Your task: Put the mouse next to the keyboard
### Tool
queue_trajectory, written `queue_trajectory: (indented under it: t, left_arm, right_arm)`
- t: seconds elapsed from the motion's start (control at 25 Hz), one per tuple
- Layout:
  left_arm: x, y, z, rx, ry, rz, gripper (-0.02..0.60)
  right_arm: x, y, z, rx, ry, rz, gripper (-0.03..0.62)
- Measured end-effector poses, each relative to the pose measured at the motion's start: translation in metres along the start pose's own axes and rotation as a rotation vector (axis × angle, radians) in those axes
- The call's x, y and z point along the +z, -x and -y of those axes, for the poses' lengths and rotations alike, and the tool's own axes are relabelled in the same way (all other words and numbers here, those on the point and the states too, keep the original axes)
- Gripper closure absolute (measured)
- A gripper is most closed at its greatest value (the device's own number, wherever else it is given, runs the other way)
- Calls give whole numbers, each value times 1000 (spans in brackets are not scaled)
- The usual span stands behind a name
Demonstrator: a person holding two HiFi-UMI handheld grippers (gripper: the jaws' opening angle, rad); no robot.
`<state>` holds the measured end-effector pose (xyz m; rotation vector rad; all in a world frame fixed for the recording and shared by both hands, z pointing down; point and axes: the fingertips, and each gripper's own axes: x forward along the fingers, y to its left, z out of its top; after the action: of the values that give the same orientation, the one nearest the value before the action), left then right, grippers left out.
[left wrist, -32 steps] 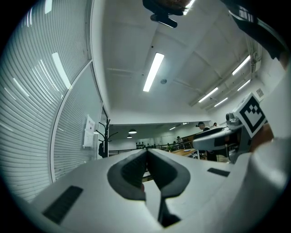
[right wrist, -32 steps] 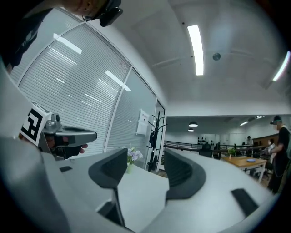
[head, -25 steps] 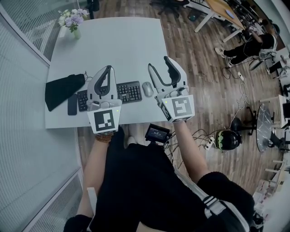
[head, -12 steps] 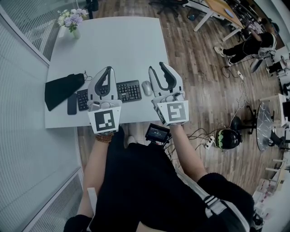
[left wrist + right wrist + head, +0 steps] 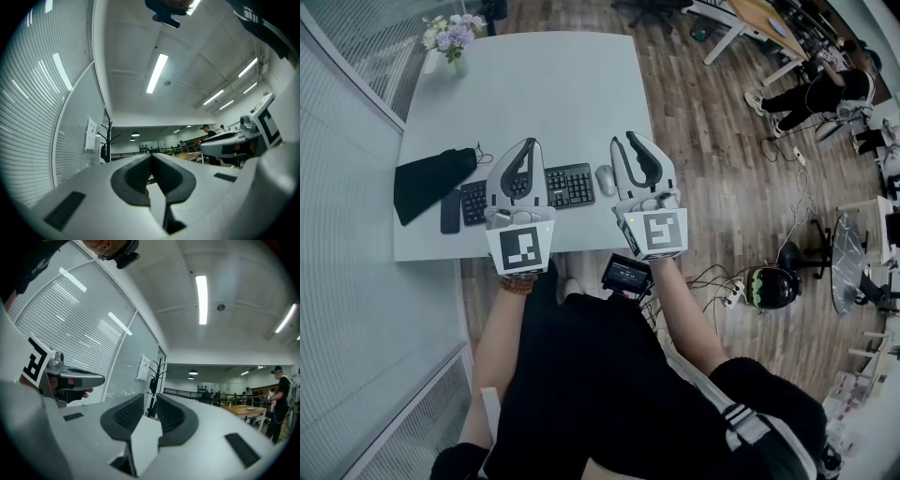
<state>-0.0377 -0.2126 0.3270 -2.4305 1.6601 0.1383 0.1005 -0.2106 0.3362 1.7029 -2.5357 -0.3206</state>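
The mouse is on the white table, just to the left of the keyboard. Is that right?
Not quite. The mouse is on the white table, but it lies just to the right of the keyboard, not the left. The head view shows it.

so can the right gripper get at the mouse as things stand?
Probably yes. In the head view the mouse lies bare beside the keyboard, just left of the right gripper, nothing between. Its jaws have just been closing, empty, so they'd need reopening.
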Motion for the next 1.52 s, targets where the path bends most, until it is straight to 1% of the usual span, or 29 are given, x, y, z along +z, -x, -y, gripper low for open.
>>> queue_trajectory:
  t: [0.36, 0.64, 1.0, 1.52]
  left_arm:
    - [-10, 1, -2, 2, 5, -12, 572]
    - [-12, 3, -1, 4, 5, -14, 572]
    - [-24, 7, 2, -13, -20, -66, 572]
    - [-33, 4, 4, -8, -11, -81, 572]
  right_arm:
    - [-12, 1, -10, 8, -2, -18, 537]
    - [-18, 3, -17, 15, -5, -31, 549]
    - [-31, 8, -19, 15, -3, -63, 560]
    - [-38, 6, -18, 20, -3, -78, 572]
